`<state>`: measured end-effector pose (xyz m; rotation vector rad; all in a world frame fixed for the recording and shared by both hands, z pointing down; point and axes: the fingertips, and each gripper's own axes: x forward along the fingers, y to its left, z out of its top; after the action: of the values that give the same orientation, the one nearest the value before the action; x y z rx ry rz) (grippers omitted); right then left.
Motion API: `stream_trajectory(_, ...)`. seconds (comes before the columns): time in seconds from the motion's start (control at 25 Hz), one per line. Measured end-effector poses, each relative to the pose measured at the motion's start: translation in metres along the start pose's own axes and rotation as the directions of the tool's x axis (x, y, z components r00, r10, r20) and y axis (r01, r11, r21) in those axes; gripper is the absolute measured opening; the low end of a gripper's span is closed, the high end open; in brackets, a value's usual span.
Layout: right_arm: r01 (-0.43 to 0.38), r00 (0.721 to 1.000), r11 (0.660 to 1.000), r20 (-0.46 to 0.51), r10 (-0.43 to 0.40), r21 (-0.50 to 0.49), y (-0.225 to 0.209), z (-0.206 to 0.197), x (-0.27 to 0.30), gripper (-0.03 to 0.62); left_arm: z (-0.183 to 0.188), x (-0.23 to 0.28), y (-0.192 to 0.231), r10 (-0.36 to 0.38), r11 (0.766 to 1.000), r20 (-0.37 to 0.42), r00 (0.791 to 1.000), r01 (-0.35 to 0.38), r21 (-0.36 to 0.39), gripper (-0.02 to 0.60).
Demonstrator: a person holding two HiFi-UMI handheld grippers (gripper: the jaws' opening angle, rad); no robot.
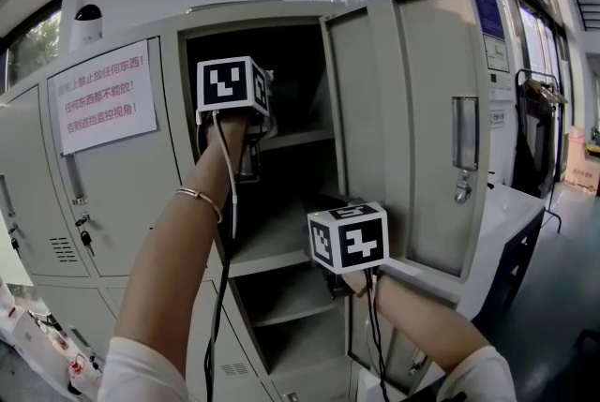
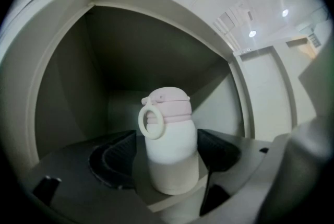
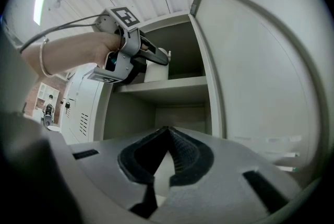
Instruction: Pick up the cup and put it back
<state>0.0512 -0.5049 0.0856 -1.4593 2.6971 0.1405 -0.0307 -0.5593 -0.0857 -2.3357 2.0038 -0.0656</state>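
Note:
A white cup (image 2: 169, 157) with a pink lid and a ring handle stands upright between the pads of my left gripper (image 2: 167, 134), which is shut on it inside the locker's top compartment. In the right gripper view the same cup (image 3: 155, 70) sits at the level of the upper shelf (image 3: 167, 86); whether it rests on the shelf I cannot tell. In the head view the left gripper's marker cube (image 1: 232, 86) hides the cup. My right gripper (image 3: 168, 131) is shut and empty, held lower down at the locker's middle opening, under its marker cube (image 1: 349, 236).
The locker door (image 1: 412, 128) stands open to the right. Lower shelves (image 1: 277, 250) lie below the top compartment. Shut lockers on the left carry a paper sign (image 1: 101, 96) and keys (image 1: 84, 236). A black rack (image 1: 534, 138) stands at the far right.

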Motion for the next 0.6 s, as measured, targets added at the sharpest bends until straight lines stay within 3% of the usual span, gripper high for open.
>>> stream_trajectory(0.24,0.009,1.000,1.000,0.002,-0.009,0.001,0.003,0.002,-0.003,-0.008,0.006,-0.019,-0.003,0.011,1.000,0.041,0.999,-0.012,0.008,0.339)
stream_trajectory(0.44,0.013,1.000,1.000,0.000,-0.013,0.010,0.007,0.001,-0.010,-0.008,0.002,-0.039,-0.012,-0.021,1.000,0.073,0.997,0.020,0.004,0.339)
stream_trajectory(0.6,0.016,1.000,1.000,0.000,-0.016,0.018,0.010,0.000,-0.017,-0.008,-0.003,-0.062,-0.027,-0.056,0.998,0.115,0.992,0.051,0.048,0.337)
